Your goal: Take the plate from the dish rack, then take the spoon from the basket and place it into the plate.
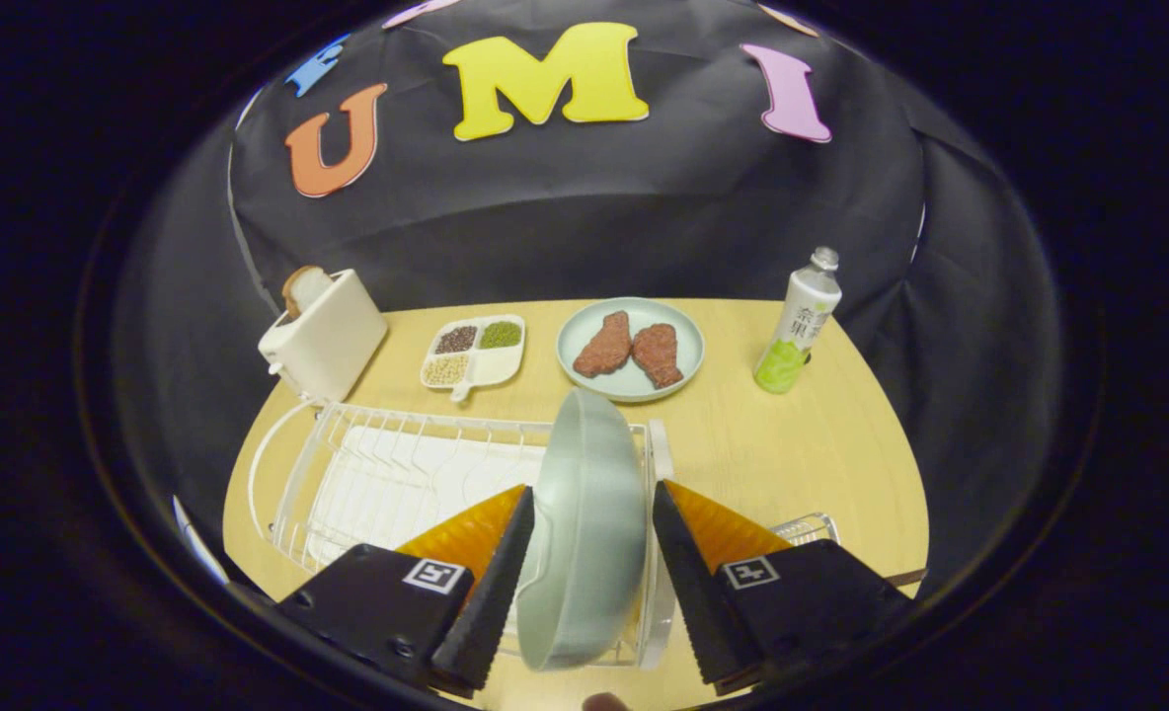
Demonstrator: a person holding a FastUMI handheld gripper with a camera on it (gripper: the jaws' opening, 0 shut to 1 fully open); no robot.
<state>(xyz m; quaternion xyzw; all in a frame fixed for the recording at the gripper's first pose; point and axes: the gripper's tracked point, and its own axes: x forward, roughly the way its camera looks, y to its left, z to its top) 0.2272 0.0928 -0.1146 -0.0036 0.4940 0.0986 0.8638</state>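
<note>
Claw [589, 553] straddles the upright pale green round plate [584, 523], fingers apart, not yet clamped.
Plate sits in the white wire dish rack [387, 474]; lifting and the spoon step remain.

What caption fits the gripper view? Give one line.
Gripper jaws straddle the upright plate in the dish rack.

Your gripper [589, 504] straddles the upright plate [584, 523] in the dish rack [387, 474], one finger on each side, with a little room to spare by the right one. The rack's wire tines crowd the left. Ahead, a plate of meat [630, 348] and a divided dish [473, 353] block the far table; a toaster [323, 331] and a bottle [798, 321] guard the corners. Bare table [802, 464] lies open to your right.
</note>
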